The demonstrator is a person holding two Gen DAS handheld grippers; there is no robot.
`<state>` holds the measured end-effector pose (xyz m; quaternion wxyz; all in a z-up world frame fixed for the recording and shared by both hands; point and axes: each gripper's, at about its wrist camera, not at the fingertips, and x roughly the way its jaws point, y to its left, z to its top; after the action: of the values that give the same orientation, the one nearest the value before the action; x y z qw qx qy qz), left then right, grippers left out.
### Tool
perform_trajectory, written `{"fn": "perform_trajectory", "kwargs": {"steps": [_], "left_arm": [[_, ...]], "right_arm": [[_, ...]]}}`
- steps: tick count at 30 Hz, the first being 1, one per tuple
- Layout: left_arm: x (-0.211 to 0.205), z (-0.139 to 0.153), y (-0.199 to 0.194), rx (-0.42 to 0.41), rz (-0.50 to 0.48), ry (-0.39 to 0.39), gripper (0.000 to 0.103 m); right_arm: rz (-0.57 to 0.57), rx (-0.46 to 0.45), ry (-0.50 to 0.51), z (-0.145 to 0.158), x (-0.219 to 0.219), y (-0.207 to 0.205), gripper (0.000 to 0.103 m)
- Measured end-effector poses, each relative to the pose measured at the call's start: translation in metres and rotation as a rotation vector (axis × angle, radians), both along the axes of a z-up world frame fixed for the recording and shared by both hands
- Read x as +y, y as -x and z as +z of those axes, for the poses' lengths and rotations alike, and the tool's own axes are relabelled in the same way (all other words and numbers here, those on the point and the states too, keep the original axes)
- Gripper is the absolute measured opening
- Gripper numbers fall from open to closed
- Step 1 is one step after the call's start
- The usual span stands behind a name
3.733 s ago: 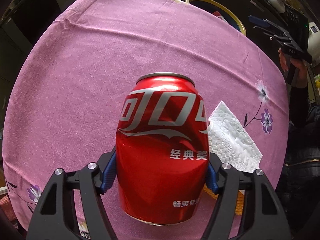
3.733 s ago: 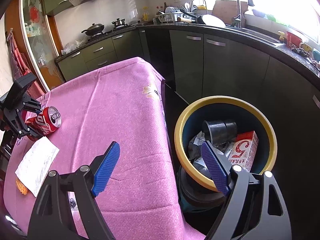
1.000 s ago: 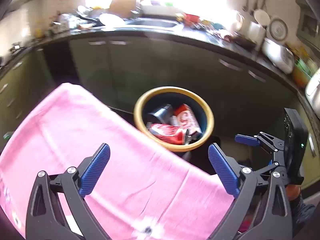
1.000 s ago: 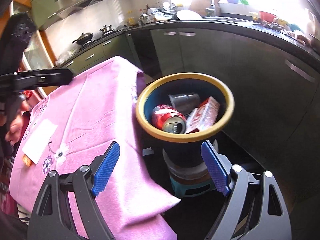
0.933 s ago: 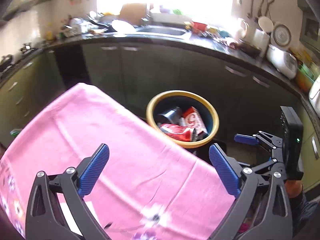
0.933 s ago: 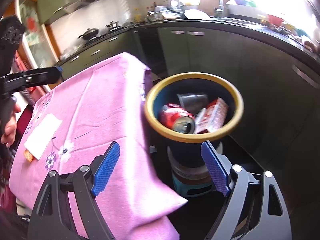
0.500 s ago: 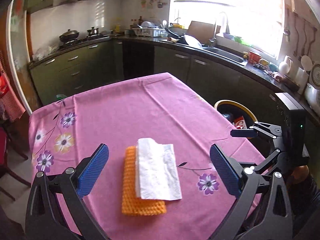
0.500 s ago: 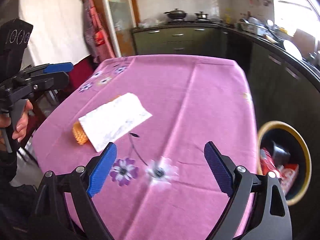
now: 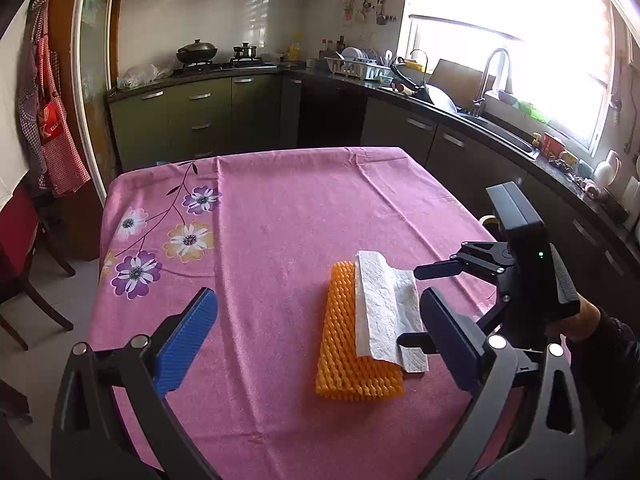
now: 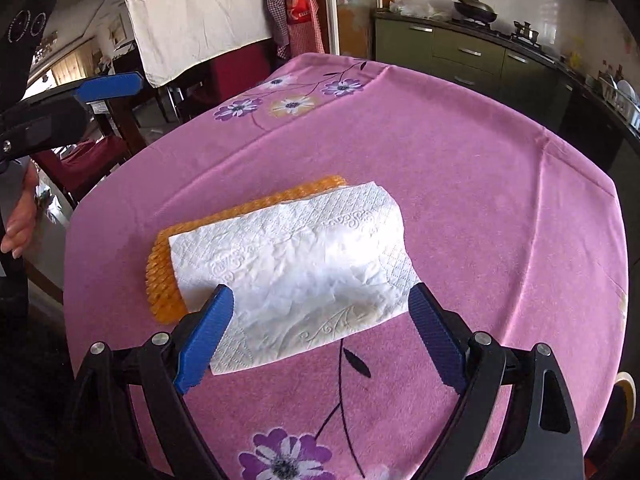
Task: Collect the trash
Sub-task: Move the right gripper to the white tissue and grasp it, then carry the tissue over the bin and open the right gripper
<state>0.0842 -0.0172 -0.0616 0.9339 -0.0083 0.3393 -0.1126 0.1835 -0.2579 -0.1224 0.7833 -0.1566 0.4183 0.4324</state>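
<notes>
Your right gripper [image 10: 318, 322] is sitting wide apart, gripping nothing, low over the pink tablecloth [image 10: 460, 168]. The white paper napkin [image 10: 296, 264] is lying right between its blue pads [image 10: 204, 332], spreading toward 12 o'clock; its near edge is running between the two fingers. Whether the pads are touching the paper, can't tell. The napkin is draping over the orange foam net [image 10: 164, 280], which is peeking out at 10 o'clock.

Your left gripper [image 9: 316, 336] is hanging spread too, empty, farther back above the cloth. In its view the net [image 9: 344, 344] and napkin [image 9: 380, 312] are lying at about 1 o'clock, nearer the right pad, with your right gripper [image 9: 416, 308] reaching in from 3 o'clock, fingers either side of the napkin's edge.
</notes>
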Motion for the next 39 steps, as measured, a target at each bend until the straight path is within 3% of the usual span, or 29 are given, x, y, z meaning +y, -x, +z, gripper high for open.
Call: {"fn": "perform_trajectory", "kwargs": {"steps": [8,14,20,24,26,29,39], "left_arm": [[0.003,-0.003,-0.001,0.013,-0.002,0.019,0.096],[0.004,-0.006,-0.003,0.029,0.011,0.018,0.096],[0.002,-0.008,-0.004,0.043,0.013,0.008,0.096],[0.000,-0.008,-0.003,0.045,0.011,0.004,0.096],[0.000,-0.008,-0.003,0.046,0.011,0.003,0.096],[-0.001,-0.007,-0.002,0.045,0.011,-0.002,0.096],[0.003,-0.003,-0.004,0.039,0.012,-0.013,0.096]], "right_arm": [[0.072,-0.042,0.068,-0.009,0.022,-0.002,0.093],[0.077,-0.062,0.077,-0.012,0.027,0.000,0.089],[0.072,-0.068,0.066,-0.007,0.022,0.004,0.058],[0.066,-0.066,0.057,-0.005,0.020,0.007,0.043],[0.064,-0.059,0.052,-0.004,0.021,0.009,0.027],[0.048,-0.038,0.039,-0.004,0.023,0.008,0.009],[-0.050,-0.027,-0.013,0.006,-0.004,0.021,0.004]]}}
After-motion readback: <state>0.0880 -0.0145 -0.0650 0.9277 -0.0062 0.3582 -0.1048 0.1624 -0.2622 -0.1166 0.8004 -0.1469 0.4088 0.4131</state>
